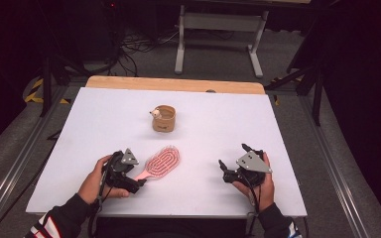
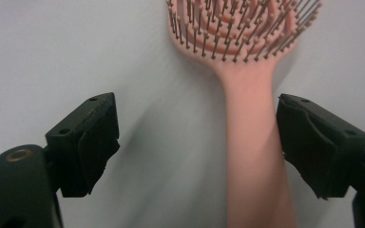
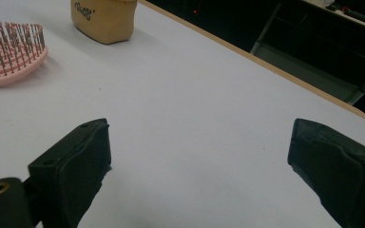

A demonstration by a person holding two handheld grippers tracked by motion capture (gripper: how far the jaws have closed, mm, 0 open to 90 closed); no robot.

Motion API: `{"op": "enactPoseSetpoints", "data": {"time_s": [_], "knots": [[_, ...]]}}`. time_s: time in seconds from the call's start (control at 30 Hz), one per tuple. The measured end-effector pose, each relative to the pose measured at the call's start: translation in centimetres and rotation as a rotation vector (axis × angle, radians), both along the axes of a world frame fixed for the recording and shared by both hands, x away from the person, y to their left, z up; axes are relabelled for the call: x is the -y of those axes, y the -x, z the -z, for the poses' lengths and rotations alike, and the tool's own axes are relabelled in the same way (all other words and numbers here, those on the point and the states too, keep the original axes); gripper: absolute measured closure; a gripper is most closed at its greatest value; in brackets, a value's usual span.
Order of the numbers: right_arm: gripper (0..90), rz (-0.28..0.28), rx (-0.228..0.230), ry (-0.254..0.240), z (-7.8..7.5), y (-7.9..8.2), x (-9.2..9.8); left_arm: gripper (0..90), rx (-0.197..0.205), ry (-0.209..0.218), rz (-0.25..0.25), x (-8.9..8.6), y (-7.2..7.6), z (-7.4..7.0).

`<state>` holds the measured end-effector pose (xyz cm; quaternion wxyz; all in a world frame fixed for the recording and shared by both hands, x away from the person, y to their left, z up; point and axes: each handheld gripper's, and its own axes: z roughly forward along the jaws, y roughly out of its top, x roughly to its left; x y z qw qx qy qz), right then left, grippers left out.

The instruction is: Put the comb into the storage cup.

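A pink hairbrush [image 1: 162, 161] lies bristles up on the white table [image 1: 79, 148], left of centre, its handle pointing toward the person. My left gripper [image 1: 138, 182] is at that handle, held in the person's left hand. In the left gripper view the handle [image 2: 252, 156] lies between the wide-apart jaws of the left gripper [image 2: 199, 128], close to the right-hand pad [image 2: 313, 147] and far from the other; nothing is clamped. My right gripper [image 1: 234, 157] rests open at the table's right front. In its own view the right gripper [image 3: 206, 147] has bare table between its jaws and the brush head [image 3: 9, 52] off to the left.
A tan cup-like holder [image 1: 164, 119] with a small white thing [image 1: 155, 113] at its rim stands behind the brush; it also appears as the tan holder [image 3: 105, 19] in the right gripper view. A wooden strip [image 1: 173, 84] runs along the table's far edge. Metal stands are on the floor beyond.
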<state>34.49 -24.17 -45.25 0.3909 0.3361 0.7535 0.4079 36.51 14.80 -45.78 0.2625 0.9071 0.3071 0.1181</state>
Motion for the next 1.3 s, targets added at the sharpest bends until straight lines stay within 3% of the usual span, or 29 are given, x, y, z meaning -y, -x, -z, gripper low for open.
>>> {"op": "enactPoseSetpoints", "data": {"time_s": [0.1, 0.37, 0.53, 0.67, 0.87, 1.17, 1.3], "knots": [[7.8, 0.0, -0.001, 0.002, 0.0, 0.0, 0.0, 22.3, -0.02, -0.008, -0.023, 0.7, -0.5, 0.1], [7.9, 0.0, -0.002, 0.005, 0.1, -0.1, 0.0, 30.5, -0.08, 0.016, 0.031, 0.9, -1.4, -0.1], [8.0, -0.001, -0.001, 0.009, 0.1, -0.1, -0.1, 33.4, -0.096, -0.023, 0.03, 1.4, -1.5, -0.4], [8.0, -0.003, -0.006, 0.01, 0.2, -0.1, -0.1, 42.1, -0.102, -0.038, 0.057, 1.7, -1.5, -0.6], [8.3, 0.008, 0.0, 0.011, 0.2, -0.1, -0.2, 47.3, -0.138, -0.056, 0.098, 1.8, -2.0, -0.9], [8.5, 0.005, 0.002, 0.013, 0.1, 0.0, -0.2, 63.2, -0.11, -0.067, 0.123, 2.1, -1.7, -1.0], [8.5, -0.004, -0.001, 0.018, 0.1, 0.1, -0.4, 69.2, -0.105, -0.035, 0.125, 1.9, -1.6, -0.8]]}}
